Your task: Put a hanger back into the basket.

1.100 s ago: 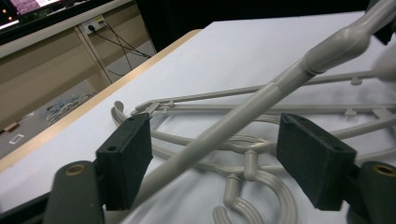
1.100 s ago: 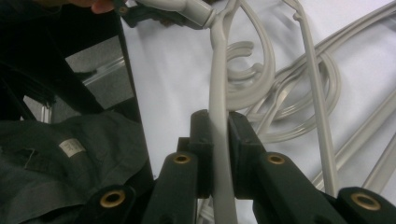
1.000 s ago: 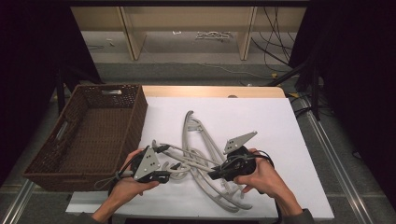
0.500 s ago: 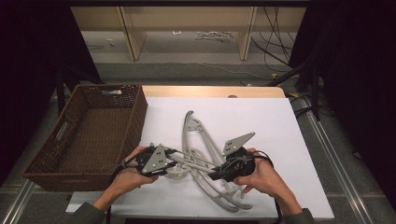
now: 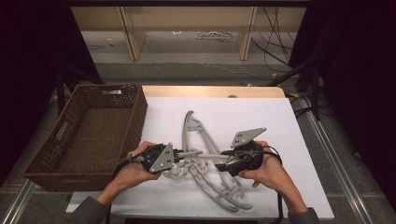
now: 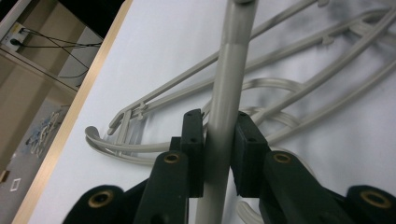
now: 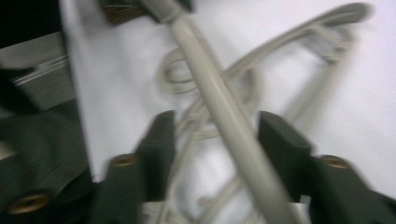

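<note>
Several grey plastic hangers (image 5: 200, 133) lie tangled on the white tabletop (image 5: 280, 126). One grey hanger bar (image 5: 205, 156) runs level between my two grippers, slightly above the pile. My left gripper (image 5: 180, 155) has just been closing. In the left gripper view it (image 6: 219, 133) is shut on that bar (image 6: 233, 70), both pads pressing its sides. My right gripper (image 5: 225, 163) has just been opening. In the right gripper view its jaws (image 7: 217, 122) stand apart with the bar (image 7: 205, 79) passing between them, untouched by the pads.
A brown wicker basket (image 5: 140, 109) stands at the table's left edge, close to my left hand. A wooden strip (image 5: 210, 91) borders the table's far edge. Beyond it stand shelf legs and cables on the floor.
My left gripper has shifted a little to the right and closed on the hanger bar. My right hand has stayed in place while its jaws came open off the bar.
</note>
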The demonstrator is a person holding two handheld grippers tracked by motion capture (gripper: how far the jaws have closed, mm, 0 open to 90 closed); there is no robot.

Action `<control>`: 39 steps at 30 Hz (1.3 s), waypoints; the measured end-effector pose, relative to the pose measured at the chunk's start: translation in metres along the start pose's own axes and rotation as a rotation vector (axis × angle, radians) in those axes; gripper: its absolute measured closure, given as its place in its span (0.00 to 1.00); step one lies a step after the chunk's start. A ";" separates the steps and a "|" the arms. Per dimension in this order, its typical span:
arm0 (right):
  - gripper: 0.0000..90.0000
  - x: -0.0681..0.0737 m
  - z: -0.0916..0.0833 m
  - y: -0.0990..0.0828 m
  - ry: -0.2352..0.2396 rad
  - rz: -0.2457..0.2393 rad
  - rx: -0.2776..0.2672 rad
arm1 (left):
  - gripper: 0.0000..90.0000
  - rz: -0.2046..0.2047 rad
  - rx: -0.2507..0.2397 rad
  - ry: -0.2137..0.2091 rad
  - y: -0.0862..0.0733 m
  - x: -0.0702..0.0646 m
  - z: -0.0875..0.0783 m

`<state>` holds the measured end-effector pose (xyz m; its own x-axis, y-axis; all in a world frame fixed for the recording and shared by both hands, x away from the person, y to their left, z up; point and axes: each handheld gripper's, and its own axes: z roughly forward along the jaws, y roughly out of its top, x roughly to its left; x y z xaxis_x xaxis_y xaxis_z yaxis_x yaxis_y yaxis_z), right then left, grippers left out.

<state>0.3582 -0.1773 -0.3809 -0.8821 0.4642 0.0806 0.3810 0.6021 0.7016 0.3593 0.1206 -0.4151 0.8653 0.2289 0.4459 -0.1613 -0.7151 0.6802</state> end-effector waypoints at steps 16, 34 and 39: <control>0.30 -0.017 -0.040 0.005 -0.168 0.123 -0.319 | 0.88 -0.169 0.005 -0.048 0.013 0.010 -0.002; 0.27 -0.001 -0.040 -0.013 -0.204 0.122 -0.280 | 0.88 -0.306 0.020 -0.008 0.045 0.045 -0.020; 0.28 0.000 -0.033 -0.016 -0.200 0.120 -0.259 | 0.88 -0.293 0.018 0.015 0.058 0.056 -0.032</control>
<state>0.3430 -0.2087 -0.3685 -0.7533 0.6556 0.0512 0.3733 0.3623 0.8540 0.3832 0.1136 -0.3321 0.8664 0.4375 0.2408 0.1033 -0.6288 0.7707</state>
